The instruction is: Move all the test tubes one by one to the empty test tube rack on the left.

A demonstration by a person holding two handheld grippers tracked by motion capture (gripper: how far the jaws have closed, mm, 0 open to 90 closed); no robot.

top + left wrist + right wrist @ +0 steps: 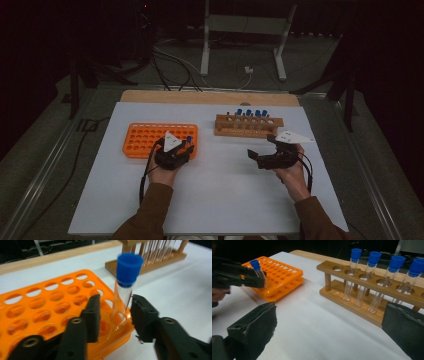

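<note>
A clear test tube with a blue cap (pixel 123 290) stands tilted in a corner hole of the orange rack (pixel 45 302). My left gripper (pixel 116 300) brackets the tube: a gap shows at the left jaw, and the right jaw is at the glass. In the high view, the left gripper (pixel 182 150) sits at the orange rack's (pixel 142 140) near right corner. My right gripper (pixel 261 146) is open with nothing between its jaws, in front of the wooden rack (pixel 248 126). The right gripper (pixel 330 312) faces the wooden rack (pixel 367 285), which holds several blue-capped tubes (pixel 372 277).
The white mat (pixel 215 195) covers the table, with a wooden strip (pixel 210 96) along its far edge. Most holes in the orange rack (pixel 284 272) are vacant. Cables and a stand's legs (pixel 242 45) lie on the dark floor beyond.
</note>
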